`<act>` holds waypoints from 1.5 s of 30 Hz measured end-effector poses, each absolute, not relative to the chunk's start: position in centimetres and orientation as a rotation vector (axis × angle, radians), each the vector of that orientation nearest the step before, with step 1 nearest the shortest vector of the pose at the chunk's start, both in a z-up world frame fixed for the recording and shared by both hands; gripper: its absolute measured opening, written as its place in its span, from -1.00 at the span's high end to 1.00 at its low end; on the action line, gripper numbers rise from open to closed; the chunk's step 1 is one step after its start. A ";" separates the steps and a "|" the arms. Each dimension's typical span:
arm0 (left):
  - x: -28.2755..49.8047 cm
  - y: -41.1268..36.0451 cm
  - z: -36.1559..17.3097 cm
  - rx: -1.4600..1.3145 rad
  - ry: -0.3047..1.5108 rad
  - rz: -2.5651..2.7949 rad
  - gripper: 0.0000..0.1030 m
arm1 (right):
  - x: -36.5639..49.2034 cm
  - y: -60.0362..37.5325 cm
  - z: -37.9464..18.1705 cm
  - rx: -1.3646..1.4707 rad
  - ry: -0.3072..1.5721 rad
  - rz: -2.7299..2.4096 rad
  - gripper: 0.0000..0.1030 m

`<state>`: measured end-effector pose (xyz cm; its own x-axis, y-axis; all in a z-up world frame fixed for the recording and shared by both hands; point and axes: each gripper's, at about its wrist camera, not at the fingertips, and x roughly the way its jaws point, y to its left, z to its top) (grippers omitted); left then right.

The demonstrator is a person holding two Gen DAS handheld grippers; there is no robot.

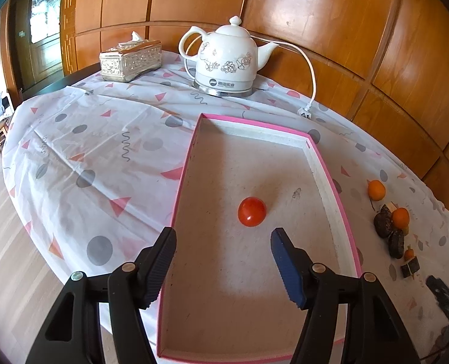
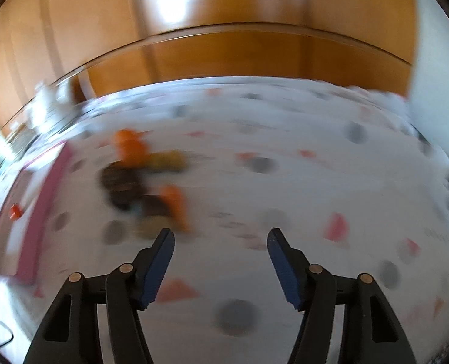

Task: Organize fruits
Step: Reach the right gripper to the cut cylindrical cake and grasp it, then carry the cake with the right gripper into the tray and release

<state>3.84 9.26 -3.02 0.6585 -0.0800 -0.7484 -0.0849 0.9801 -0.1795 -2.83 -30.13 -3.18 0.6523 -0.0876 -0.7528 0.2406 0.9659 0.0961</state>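
Left gripper [image 1: 222, 236] open, empty — red fruit [image 1: 252, 211] lies just ahead inside pink tray [image 1: 180, 182]. Right gripper [image 2: 221, 239] open, empty — remaining fruits [image 2: 133, 148] lie ahead-left, nearer it.

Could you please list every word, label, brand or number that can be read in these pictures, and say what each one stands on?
Kettle: a round dark logo followed by a short row of Chinese characters on the lower front, too small to read.
Tissue box: embossed ornament only, no text.
Pink tray, tomato, tablecloth: no text, only printed shapes on the cloth.
Right wrist view: too blurred to show any text.
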 end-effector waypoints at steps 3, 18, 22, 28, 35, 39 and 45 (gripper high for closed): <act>3.4 9.6 -2.9 -0.213 0.852 0.008 -0.29 | -0.8 -27.6 -3.3 0.119 0.858 -0.123 -0.26; 2.2 12.6 -3.0 -0.263 0.848 0.092 -0.41 | 2.4 -24.3 -5.7 -0.042 0.958 -0.087 0.29; 2.2 12.8 -3.1 -0.269 0.855 0.097 -0.41 | 2.3 -24.0 -5.7 -0.062 0.952 -0.080 0.30; 2.2 12.7 -3.2 -0.268 0.857 0.097 -0.42 | 1.8 -24.2 -5.3 -0.020 0.945 -0.061 0.30; 2.2 12.9 -3.7 -0.276 0.868 0.100 -0.42 | 0.7 -23.7 -4.9 0.082 0.954 0.014 0.30; 2.1 13.2 -3.9 -0.286 0.871 0.102 -0.42 | 0.4 -22.6 -4.6 0.123 0.955 0.072 0.30; 2.2 14.0 -3.9 -0.303 0.864 0.118 -0.43 | 0.9 -20.4 -3.2 0.135 0.939 0.151 0.31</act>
<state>2.18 14.05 -3.88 0.6458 -0.0202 -0.7632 -0.2239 0.9507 -0.2147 0.95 -20.44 -3.24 0.5819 0.1871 -0.7915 -0.0700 0.9811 0.1804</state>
